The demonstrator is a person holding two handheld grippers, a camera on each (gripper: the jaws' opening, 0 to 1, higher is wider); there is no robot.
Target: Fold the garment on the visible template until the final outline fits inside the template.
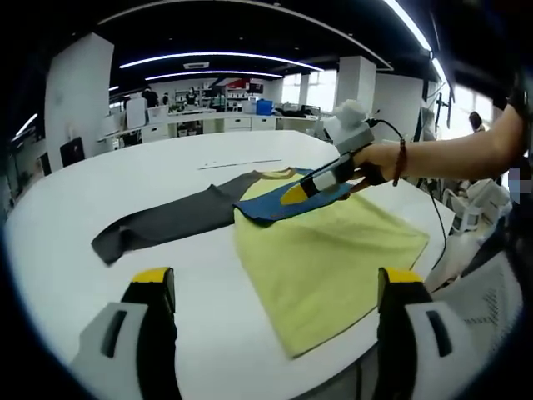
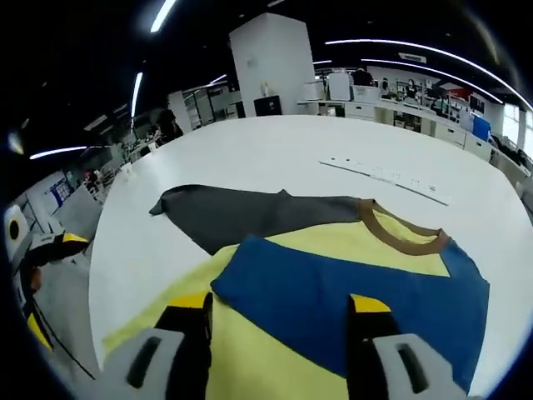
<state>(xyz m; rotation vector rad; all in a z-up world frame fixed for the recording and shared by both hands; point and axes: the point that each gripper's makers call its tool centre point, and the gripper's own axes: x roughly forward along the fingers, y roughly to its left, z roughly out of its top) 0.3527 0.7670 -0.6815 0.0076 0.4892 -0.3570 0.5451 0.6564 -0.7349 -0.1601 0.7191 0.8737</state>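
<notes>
One garment point(image 1: 325, 250), a yellow shirt with one blue sleeve point(image 2: 350, 304) and one grey sleeve point(image 1: 166, 221), lies on the single white table point(image 1: 125, 175). I judge the sleeve fold to be in hand: the blue sleeve is already laid across the yellow body, while the grey one is spread out flat toward nine o'clock in the left gripper view. The right gripper point(image 1: 296, 193) hovers at the blue sleeve with jaws parted and empty, though whether its tips touch the cloth is hard to tell. The left gripper point(image 1: 275, 287), jaws wide open, holds nothing. Next, the left should probably pinch the grey cuff and carry it across. No template outline is distinguishable.
</notes>
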